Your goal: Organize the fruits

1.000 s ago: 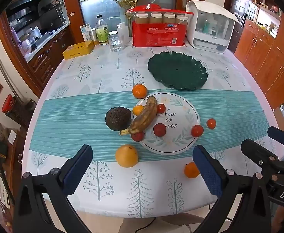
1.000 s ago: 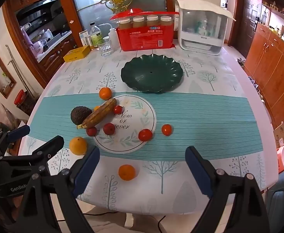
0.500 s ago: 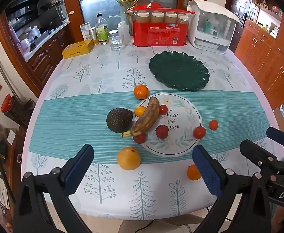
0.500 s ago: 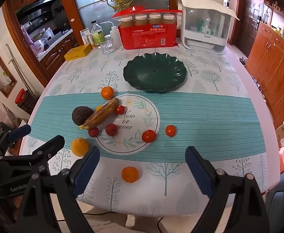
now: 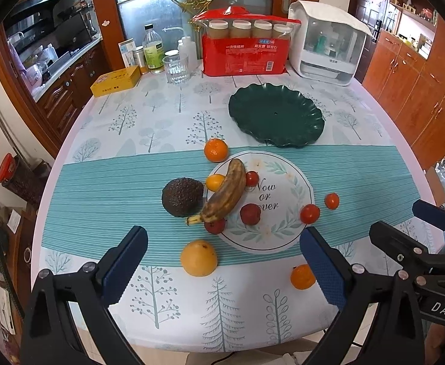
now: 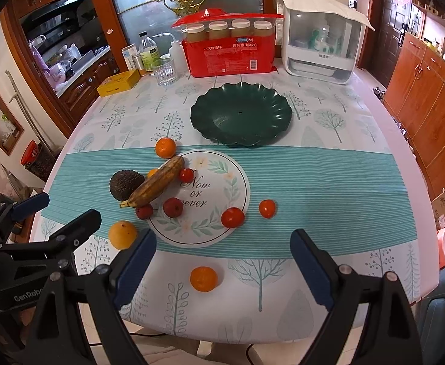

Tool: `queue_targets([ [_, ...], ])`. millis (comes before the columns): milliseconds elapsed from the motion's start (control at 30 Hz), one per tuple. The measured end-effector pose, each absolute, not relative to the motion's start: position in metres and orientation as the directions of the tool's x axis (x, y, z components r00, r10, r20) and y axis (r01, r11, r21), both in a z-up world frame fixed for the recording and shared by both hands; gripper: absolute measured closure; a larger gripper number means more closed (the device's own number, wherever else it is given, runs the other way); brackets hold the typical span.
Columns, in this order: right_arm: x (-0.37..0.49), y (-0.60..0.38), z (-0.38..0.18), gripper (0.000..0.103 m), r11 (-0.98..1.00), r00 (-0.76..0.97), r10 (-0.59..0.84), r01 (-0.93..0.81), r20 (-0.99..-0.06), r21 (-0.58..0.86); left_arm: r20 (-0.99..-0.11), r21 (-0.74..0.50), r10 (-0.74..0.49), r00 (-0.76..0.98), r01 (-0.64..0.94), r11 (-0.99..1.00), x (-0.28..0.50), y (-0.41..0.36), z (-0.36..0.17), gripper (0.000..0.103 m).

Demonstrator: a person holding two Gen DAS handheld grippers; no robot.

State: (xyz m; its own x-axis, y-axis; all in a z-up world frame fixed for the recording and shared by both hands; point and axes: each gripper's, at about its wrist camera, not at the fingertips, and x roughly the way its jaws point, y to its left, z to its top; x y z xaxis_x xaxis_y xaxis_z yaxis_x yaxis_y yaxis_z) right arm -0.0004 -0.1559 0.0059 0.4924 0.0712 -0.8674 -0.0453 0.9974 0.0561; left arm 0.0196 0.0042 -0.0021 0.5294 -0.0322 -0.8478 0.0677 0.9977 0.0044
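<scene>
**Fruit spread across the runner, both grippers hanging wide apart**

Through the left wrist camera, the left gripper hovers over the near edge of the table, its blue pads spread wide with nothing between them. Just beyond it sits a large yellow-orange fruit, and a small tangerine peeks out beside the right-hand pad. Farther in, a brown-spotted banana leans across the rim of the printed circle, touching a dark avocado on one side. Small red fruits dot the circle, with two tomatoes toward its right. Another orange lies near the empty green plate. The right gripper shows at the far right edge.

From the right wrist camera, the right gripper is likewise parted wide and holds nothing. The tangerine lies on the cloth between its fingers. The green plate stands bare beyond the banana and avocado. The left gripper reaches in from the left.
</scene>
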Motion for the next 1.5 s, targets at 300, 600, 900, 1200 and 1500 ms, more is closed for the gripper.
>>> queue_targets([
  [300,0.001,-0.157,0.005,0.013,0.997,0.492,0.073,-0.046,-0.868,0.058,-0.849,-0.002,-0.039,0.526,0.07,0.998,0.024,0.0,-0.005,0.003],
  [600,0.003,-0.159,0.001,0.013,0.996,0.487,0.084,-0.052,-0.869,0.067,-0.852,-0.002,-0.038,0.523,0.068,0.998,0.025,0.001,-0.008,0.003],
  [900,0.006,-0.16,-0.003,0.013,0.995,0.478,0.096,-0.057,-0.873,0.078,-0.857,-0.003,-0.028,0.515,0.05,0.999,0.024,0.005,-0.014,0.003],
  [1200,0.008,-0.161,-0.006,0.013,0.995,0.469,0.1,-0.054,-0.877,0.084,-0.853,0.006,-0.024,0.521,0.057,0.998,0.025,0.003,-0.014,0.003],
  [1500,0.012,-0.164,-0.011,0.013,0.995,0.446,0.1,-0.045,-0.889,0.089,-0.863,0.006,-0.026,0.504,0.061,0.998,0.027,0.003,-0.017,0.003],
])
